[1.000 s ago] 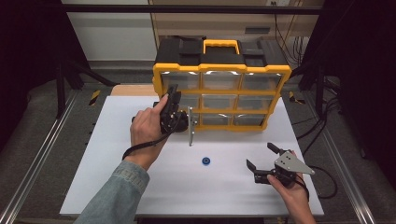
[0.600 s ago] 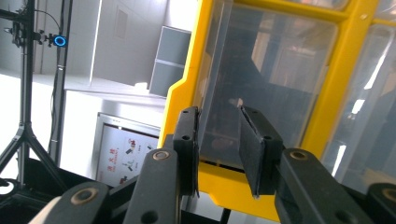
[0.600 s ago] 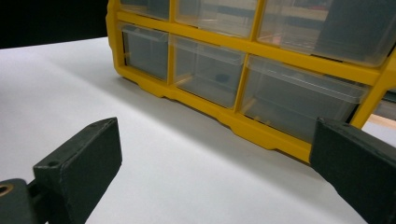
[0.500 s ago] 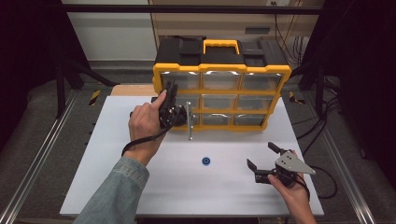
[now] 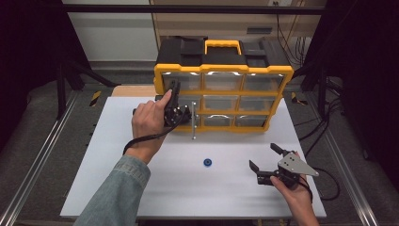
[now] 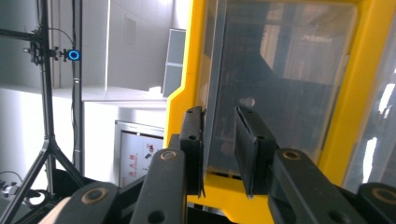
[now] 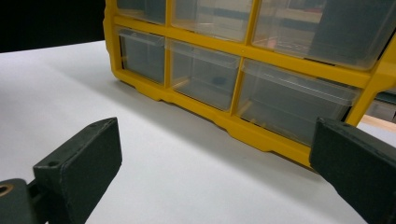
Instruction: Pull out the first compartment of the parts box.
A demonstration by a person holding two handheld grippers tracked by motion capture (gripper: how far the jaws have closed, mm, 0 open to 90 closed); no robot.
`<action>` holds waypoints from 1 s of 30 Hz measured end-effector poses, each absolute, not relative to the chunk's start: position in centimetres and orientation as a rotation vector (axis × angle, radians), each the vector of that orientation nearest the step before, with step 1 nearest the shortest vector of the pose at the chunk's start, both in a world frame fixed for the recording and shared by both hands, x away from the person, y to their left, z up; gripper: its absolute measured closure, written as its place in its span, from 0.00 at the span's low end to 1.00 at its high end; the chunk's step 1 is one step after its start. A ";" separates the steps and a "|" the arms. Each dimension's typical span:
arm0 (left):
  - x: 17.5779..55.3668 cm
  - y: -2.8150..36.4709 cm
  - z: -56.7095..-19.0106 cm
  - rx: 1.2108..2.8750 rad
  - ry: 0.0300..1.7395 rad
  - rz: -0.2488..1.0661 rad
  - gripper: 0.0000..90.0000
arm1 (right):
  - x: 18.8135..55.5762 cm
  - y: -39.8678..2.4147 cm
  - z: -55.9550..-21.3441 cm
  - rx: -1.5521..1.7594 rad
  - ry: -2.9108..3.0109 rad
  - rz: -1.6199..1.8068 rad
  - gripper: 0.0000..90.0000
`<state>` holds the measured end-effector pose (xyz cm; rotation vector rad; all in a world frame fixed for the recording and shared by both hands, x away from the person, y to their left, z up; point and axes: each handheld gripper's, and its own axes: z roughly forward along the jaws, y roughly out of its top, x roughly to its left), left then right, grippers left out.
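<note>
High view: a yellow-framed organizer [image 5: 223, 92] with black lid and clear drawers stands at the far edge of the white table [image 5: 117, 188]. The left gripper [image 5: 176, 109] is at its lower left drawer [image 5: 188, 115], which is pulled partly out; a small blue ring [image 5: 207, 162] lies loose on the board. The right gripper [image 5: 266, 162] rests near the table's right corner, jaws spread wide on nothing.

Left gripper view: the black ridged pads [image 6: 247, 140] straddle the drawer's thin translucent front wall [image 6: 212, 93], having just been closing; whether they press it is unclear. The drawer's contents are indistinct.

Right gripper view: matte rectangular pads [image 7: 79, 158] frame the organizer's smooth lower drawers [image 7: 201, 74], cropped above.
</note>
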<state>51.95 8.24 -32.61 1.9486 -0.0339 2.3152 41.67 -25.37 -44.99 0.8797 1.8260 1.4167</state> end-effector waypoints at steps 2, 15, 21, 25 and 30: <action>52.1 8.3 -32.6 1.946 -0.021 2.312 0.81 | 41.7 -25.3 -45.0 0.877 1.825 1.417 0.03; 52.6 8.3 -32.4 1.935 -0.030 2.336 0.82 | 41.7 -25.3 -45.1 0.880 1.827 1.419 0.03; 52.9 8.5 -32.5 1.938 -0.025 2.349 0.82 | 41.7 -25.3 -45.1 0.881 1.829 1.420 0.03; 53.2 8.6 -32.5 1.941 -0.020 2.349 0.82 | 41.7 -25.4 -45.1 0.884 1.826 1.419 0.03; 53.5 8.8 -32.6 1.924 -0.035 2.355 0.82 | 41.8 -25.3 -45.1 0.884 1.828 1.420 0.03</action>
